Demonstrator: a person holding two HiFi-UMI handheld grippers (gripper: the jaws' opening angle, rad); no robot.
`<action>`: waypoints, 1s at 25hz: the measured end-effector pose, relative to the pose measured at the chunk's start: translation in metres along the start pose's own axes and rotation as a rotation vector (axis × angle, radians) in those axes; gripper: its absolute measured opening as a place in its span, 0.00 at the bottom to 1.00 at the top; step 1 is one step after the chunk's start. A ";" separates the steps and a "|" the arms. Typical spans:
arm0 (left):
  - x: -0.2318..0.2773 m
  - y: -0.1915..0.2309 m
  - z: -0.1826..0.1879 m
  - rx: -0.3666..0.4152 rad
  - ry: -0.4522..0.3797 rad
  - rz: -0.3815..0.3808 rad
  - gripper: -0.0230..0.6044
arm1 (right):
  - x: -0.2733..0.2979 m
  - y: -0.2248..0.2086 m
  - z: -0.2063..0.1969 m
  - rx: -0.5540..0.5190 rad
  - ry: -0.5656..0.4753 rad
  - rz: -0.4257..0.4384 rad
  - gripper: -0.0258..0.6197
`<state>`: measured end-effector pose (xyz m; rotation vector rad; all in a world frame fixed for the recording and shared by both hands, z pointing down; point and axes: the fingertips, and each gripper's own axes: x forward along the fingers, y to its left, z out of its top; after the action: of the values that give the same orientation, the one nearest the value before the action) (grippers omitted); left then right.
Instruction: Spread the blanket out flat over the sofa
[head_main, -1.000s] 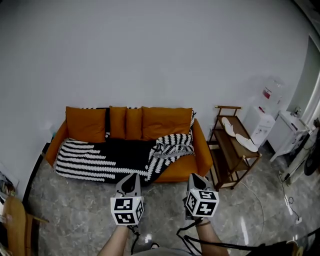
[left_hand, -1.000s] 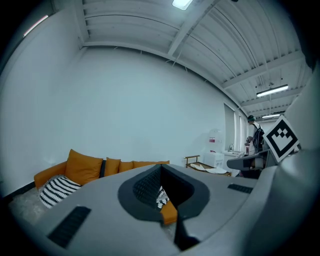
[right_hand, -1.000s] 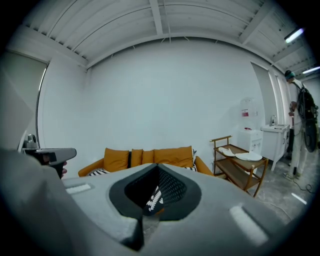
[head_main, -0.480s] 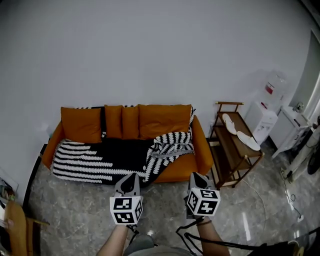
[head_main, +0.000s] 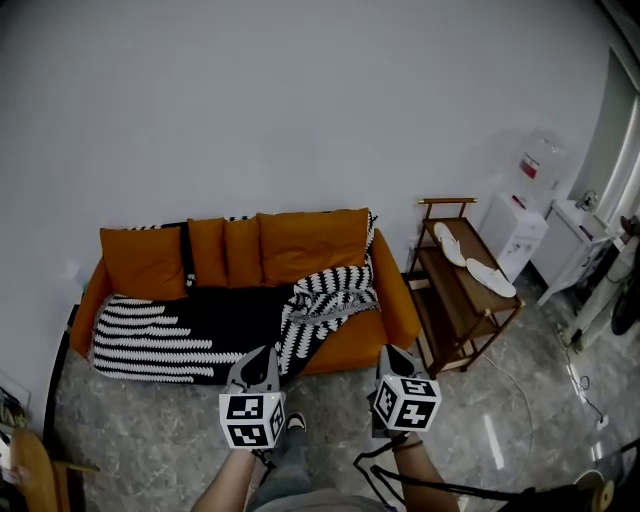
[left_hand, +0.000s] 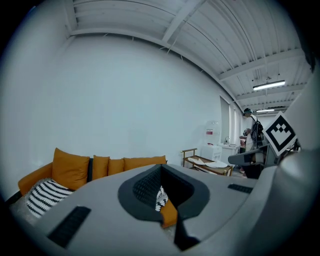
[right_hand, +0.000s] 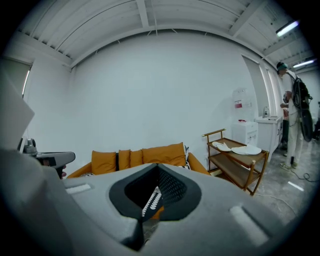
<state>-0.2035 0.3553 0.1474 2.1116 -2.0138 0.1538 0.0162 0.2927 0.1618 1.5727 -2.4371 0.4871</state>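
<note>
An orange sofa (head_main: 396, 312) with several orange back cushions (head_main: 310, 243) stands against the white wall. A black-and-white patterned blanket (head_main: 190, 328) lies flat over the left and middle of the seat and hangs over the front. Its right part is bunched in a heap (head_main: 335, 292) near the right arm. Both grippers are held side by side in front of the sofa, well short of it, over the floor. My left gripper (head_main: 262, 353) is shut and holds nothing. My right gripper (head_main: 389, 352) looks shut and empty too. A strip of blanket (left_hand: 160, 197) shows beyond the left jaws.
A wooden two-shelf trolley (head_main: 452, 300) with white slippers (head_main: 478, 272) stands right of the sofa. Beyond it are a water dispenser (head_main: 522, 212) and a white cabinet (head_main: 585, 240). A cable (head_main: 580, 398) lies on the marble floor. A person (right_hand: 294, 120) stands far right.
The sofa has slid left and a little down in the head view. A shoe now shows between the arms. Both grippers keep their place and stay shut.
</note>
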 end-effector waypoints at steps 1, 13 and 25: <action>0.010 0.001 0.002 0.002 0.000 -0.006 0.04 | 0.008 -0.002 0.002 0.005 0.000 -0.004 0.05; 0.132 0.043 0.039 0.012 0.015 -0.045 0.04 | 0.118 -0.013 0.054 0.012 -0.002 -0.038 0.05; 0.249 0.081 0.065 -0.002 0.042 -0.082 0.04 | 0.222 -0.031 0.103 0.012 0.002 -0.085 0.05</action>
<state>-0.2746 0.0953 0.1478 2.1669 -1.8998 0.1817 -0.0467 0.0547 0.1474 1.6716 -2.3584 0.4897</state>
